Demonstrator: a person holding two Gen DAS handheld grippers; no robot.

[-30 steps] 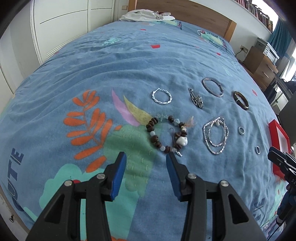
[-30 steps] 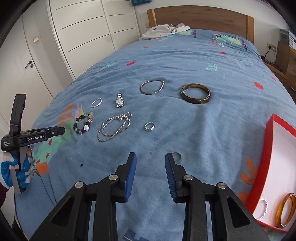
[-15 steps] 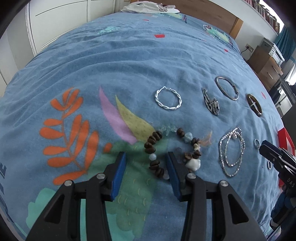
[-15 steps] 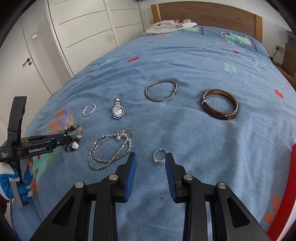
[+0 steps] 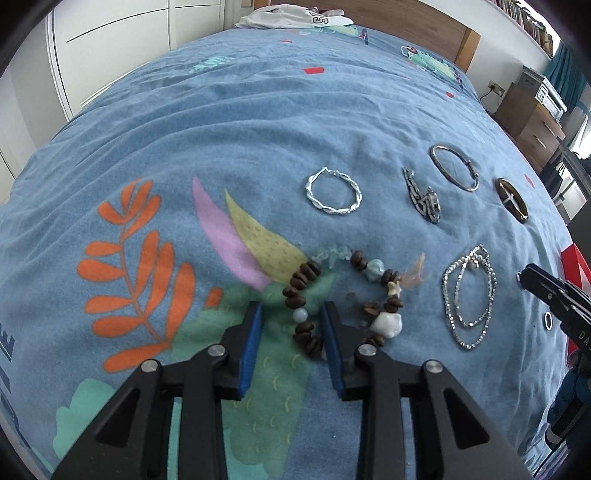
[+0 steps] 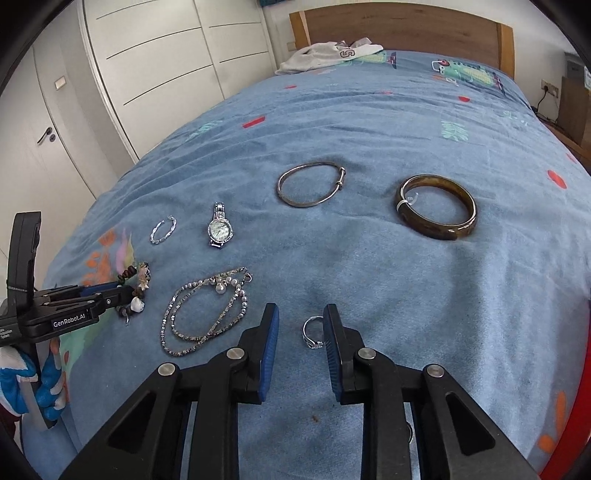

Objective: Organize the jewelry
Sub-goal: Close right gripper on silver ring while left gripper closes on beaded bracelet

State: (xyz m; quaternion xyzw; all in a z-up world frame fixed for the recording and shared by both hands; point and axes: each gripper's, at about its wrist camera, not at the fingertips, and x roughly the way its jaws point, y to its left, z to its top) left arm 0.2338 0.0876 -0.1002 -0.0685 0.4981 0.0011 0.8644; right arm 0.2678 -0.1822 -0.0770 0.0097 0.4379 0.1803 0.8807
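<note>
Your left gripper (image 5: 291,325) stands low over the blue patterned bedspread (image 5: 258,122), at its near left part. Its blue pads have just been closing, and the left strand of the brown wooden bead bracelet with white and pale blue stones (image 5: 306,295) lies between them. The right pad is just beside the beads; a gap remains at the left pad, so the jaws stand apart and do not pinch yet.

Your right gripper (image 6: 301,332) is further right on the bedspread. Its jaws have also been closing, and the small silver ring (image 6: 312,334) lies between them, close against the right pad (image 6: 332,339). Whether this pad touches the ring you cannot tell; the left pad is clearly apart from it.

Between the two grippers lies the silver bead necklace in double loops (image 6: 205,314), near both but touching neither. A second small ring (image 5: 547,319) sits just beside the right gripper's tip in the left wrist view.

Further away there is a row: the twisted silver bracelet (image 5: 333,195), the silver wristwatch with a pale dial (image 6: 219,230), the thin silver bangle (image 6: 312,183) and the thick brown bangle (image 6: 436,206). At the far edge, by the wooden headboard (image 6: 399,26), lies a grey-white garment (image 6: 328,53). A red tray edge (image 5: 574,262) shows at the right side.
</note>
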